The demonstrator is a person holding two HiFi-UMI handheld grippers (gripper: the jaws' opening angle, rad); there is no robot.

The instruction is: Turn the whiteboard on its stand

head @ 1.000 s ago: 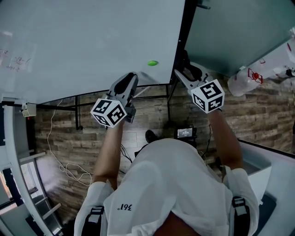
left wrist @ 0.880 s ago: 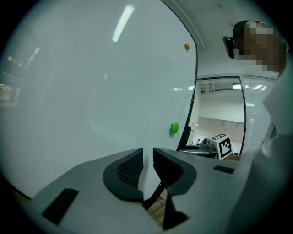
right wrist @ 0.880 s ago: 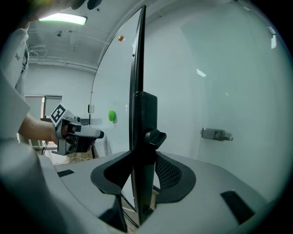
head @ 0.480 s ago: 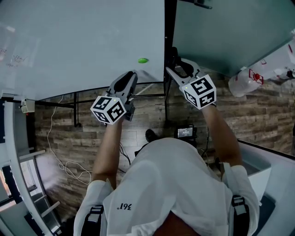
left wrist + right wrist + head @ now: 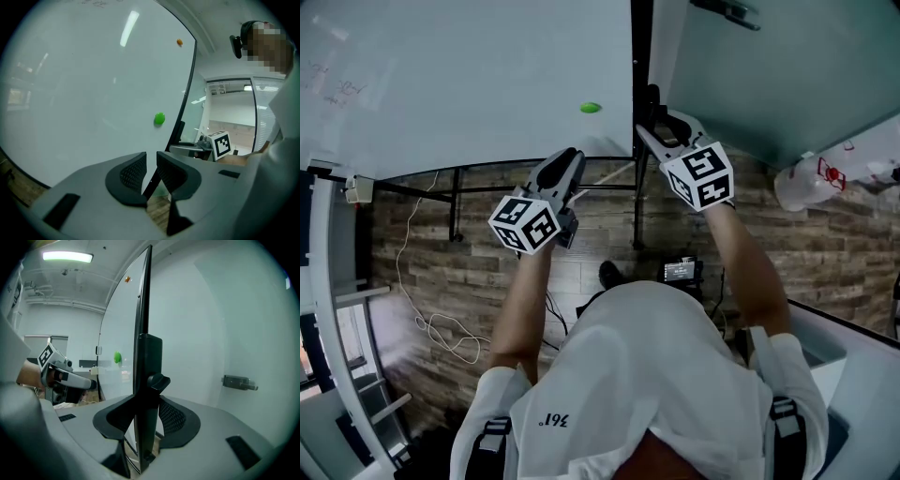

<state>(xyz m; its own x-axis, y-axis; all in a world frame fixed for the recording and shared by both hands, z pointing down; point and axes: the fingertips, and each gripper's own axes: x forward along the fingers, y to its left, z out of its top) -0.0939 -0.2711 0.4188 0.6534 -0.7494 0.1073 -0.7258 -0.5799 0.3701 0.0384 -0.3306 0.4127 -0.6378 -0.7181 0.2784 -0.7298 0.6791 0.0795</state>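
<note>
Floor (image 5: 487, 272) of brown wood-look planks, with a loose white cable (image 5: 441, 333) and a small device with a lit screen (image 5: 680, 270) lying on it. Pale wall panel (image 5: 769, 66) behind carries a grey fitting (image 5: 239, 381); a ceiling lamp (image 5: 68, 257) is lit. The whiteboard (image 5: 469, 75) fills the upper left of the head view on its black stand (image 5: 455, 211), with a green magnet (image 5: 591, 108) and an orange magnet (image 5: 179, 42) on its face. The right gripper (image 5: 659, 122) has its fingers spread wide and pinching the board's black edge frame (image 5: 143, 310) just below a knob (image 5: 158, 380). The left gripper (image 5: 565, 159) sits at the board's lower edge, fingers close together with a narrow gap and nothing pinched; a thin dark bar shows through the gap beyond them. Against a second ago, the gripped edge and the right gripper have shifted left in the head view, the edge now runs nearly straight up the picture, the green magnet sits higher and further left, and the two grippers stand closer together. The board's top and left side are cut off. The person's white shirt (image 5: 647, 375) hides the stand's base. Faint writing (image 5: 333, 89) on the board is unreadable, and a white object with a red mark (image 5: 816, 178) cannot be identified.
</note>
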